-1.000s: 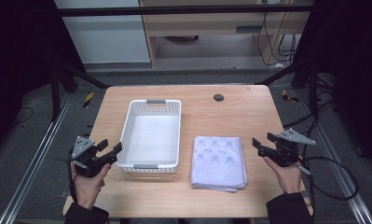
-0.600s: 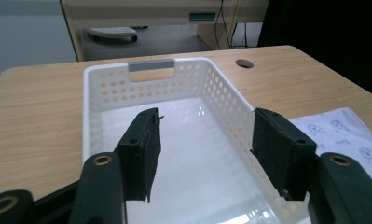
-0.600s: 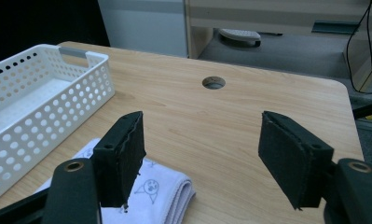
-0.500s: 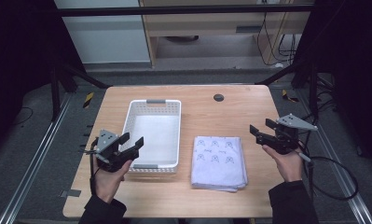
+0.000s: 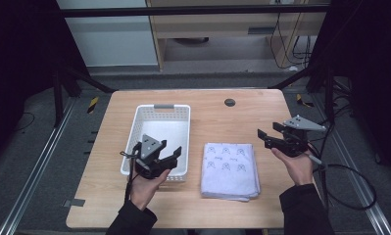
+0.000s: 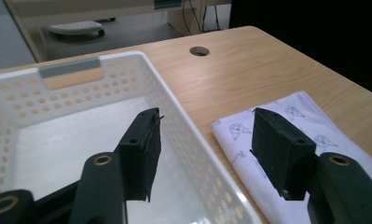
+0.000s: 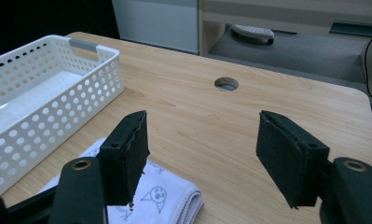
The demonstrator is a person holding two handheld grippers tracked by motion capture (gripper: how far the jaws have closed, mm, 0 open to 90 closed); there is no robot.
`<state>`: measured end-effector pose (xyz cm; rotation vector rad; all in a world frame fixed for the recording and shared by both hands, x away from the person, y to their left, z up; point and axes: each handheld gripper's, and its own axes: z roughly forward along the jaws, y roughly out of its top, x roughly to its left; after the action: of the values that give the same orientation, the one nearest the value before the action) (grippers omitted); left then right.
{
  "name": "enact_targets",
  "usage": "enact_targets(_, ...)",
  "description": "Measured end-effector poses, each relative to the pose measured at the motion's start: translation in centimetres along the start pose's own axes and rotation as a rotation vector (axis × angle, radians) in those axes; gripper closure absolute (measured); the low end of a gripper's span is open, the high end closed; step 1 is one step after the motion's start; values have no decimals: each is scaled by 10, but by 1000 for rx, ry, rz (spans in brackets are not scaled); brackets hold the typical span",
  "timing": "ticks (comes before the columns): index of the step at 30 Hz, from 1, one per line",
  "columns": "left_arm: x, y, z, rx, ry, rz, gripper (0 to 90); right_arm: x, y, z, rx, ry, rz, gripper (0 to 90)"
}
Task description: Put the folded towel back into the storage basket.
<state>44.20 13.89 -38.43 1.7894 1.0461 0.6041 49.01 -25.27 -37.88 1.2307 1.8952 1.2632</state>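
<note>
A pale wooden bench (image 5: 222, 115) with a cable hole (image 5: 229, 102) stands on grey floor. The folded printed cloth (image 5: 229, 170) lies beside the white perforated basket (image 5: 161, 128). Left hand-held gripper (image 5: 172, 155) hovers released over the basket's near rim; right hand-held gripper (image 5: 268, 134) released, right of the cloth.

Folded white cloth and white basket lying side by side on the wooden table

A white folded cloth printed with small blue-grey animal faces (image 5: 230, 170) is lying flat on the light wooden table (image 5: 232, 120), its layered edges stacking up at the near side and its folded corner showing rounded in the right gripper view (image 7: 172, 198). Just beside it, to its left and not touching it, a white rectangular plastic basket with perforated walls (image 5: 156, 113) is standing upright with nothing in it, a grey handle strip (image 5: 163, 105) sitting on its far short rim. In the left gripper view the cloth (image 6: 249, 140) is lying right of the basket's long wall (image 6: 188, 140).
</note>
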Motion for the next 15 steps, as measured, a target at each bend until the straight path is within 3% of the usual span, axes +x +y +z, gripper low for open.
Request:
enact_targets(7,-22,-2,19,34,-21,26,429,0,-1,8,9,7,-1,347)
enact_targets(15,-39,-7,31,68,-43,28,446,0,-2,16,27,9,-1,347)
